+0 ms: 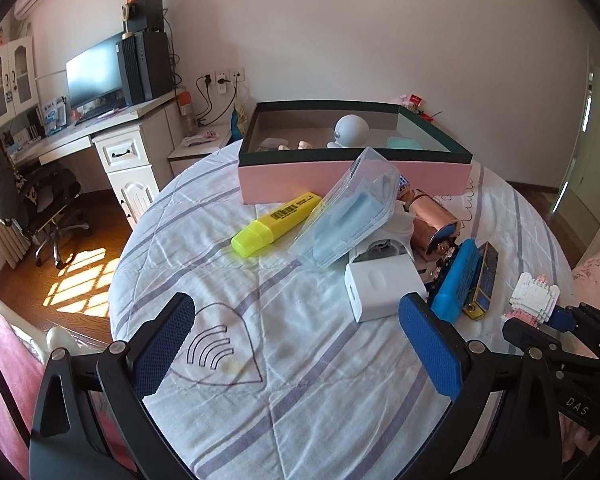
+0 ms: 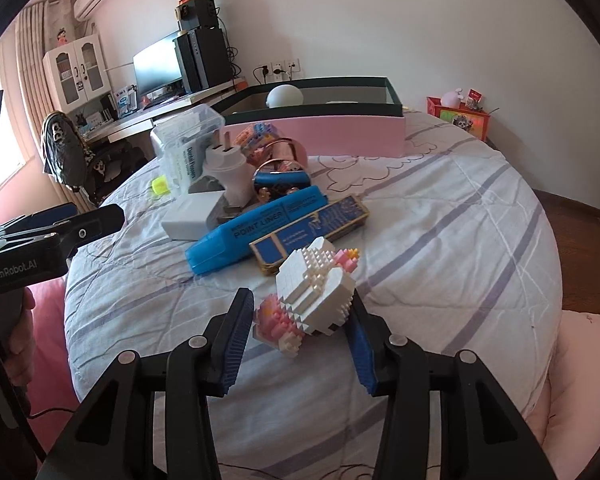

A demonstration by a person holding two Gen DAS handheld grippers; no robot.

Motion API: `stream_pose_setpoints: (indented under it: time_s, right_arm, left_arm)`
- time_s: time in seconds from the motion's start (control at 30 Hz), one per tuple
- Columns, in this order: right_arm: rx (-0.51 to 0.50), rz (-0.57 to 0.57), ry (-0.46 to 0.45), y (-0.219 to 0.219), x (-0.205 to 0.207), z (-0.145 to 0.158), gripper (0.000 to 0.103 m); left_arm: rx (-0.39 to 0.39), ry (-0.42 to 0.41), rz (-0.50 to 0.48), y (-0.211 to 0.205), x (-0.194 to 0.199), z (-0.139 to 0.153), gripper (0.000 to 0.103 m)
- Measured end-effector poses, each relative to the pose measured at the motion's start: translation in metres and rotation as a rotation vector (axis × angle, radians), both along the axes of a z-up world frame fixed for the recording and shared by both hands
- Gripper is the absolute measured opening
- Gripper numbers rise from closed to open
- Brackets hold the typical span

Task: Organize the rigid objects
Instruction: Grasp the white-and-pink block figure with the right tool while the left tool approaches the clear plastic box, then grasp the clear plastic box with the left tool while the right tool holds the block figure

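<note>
A white and pink toy brick figure (image 2: 316, 288) lies on the striped bedcover, and my right gripper (image 2: 300, 298) is shut on it, a blue pad against each side. The left wrist view shows the same figure (image 1: 534, 294) at the far right, held by my right gripper (image 1: 568, 316). My left gripper (image 1: 296, 304) is wide open over bare bedcover with nothing between its fingers; its right finger is close to a white charger block (image 1: 384, 284). Behind lie a blue highlighter (image 1: 458, 280), a blue and gold box (image 1: 486, 276), a yellow highlighter (image 1: 276, 224) and a clear plastic case (image 1: 348, 212).
A pink box with a dark rim (image 1: 352, 180) stands at the far side of the bed, holding a round white figure (image 1: 350, 130) and small items. A copper-coloured can (image 1: 432, 220) lies in the pile. A desk with a monitor (image 1: 96, 76) and a chair (image 1: 28, 200) stand left.
</note>
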State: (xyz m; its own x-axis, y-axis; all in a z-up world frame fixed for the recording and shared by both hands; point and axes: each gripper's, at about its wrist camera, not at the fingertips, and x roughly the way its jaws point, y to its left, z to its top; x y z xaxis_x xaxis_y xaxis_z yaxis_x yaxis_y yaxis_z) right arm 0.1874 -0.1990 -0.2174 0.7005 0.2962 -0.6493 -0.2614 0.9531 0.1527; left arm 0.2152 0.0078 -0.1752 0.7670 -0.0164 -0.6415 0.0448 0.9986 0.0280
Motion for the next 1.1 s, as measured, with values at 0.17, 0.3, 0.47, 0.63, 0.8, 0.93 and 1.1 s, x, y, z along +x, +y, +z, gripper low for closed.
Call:
stream_pose_setpoints:
  time_s: [0.17,0.3,0.47,0.63,0.8,0.93,1.1]
  right_arm:
    - [0.012,-0.038,-0.008,-0.021,0.023,0.004,0.045]
    - [0.027,-0.036,-0.012,-0.031,0.043,0.01,0.033]
    - [0.034,-0.004,-0.004,-0.03,0.062,0.009,0.031]
    - [0.058,0.01,0.001,-0.032,0.07,0.009,0.031]
    - [0.079,0.021,-0.005,-0.031,0.074,0.013,0.03]
    - [0.068,0.035,-0.017,-0.024,0.078,0.019,0.03]
    - [0.055,0.041,-0.048,-0.02,0.083,0.033,0.03]
  left_arm:
    - [0.039,-0.007,-0.02,-0.017,0.031,0.002,0.103]
    - [0.047,-0.015,-0.031,-0.023,0.052,0.003,0.103]
    - [0.025,-0.021,-0.065,-0.024,0.071,-0.001,0.092]
    - [0.005,-0.034,-0.11,-0.021,0.072,0.002,0.035]
    - [-0.022,-0.031,-0.101,-0.008,0.069,0.001,0.032]
    - [-0.032,-0.045,-0.097,-0.004,0.066,0.004,0.032]
    - [-0.051,-0.078,-0.093,0.001,0.062,0.017,0.032]
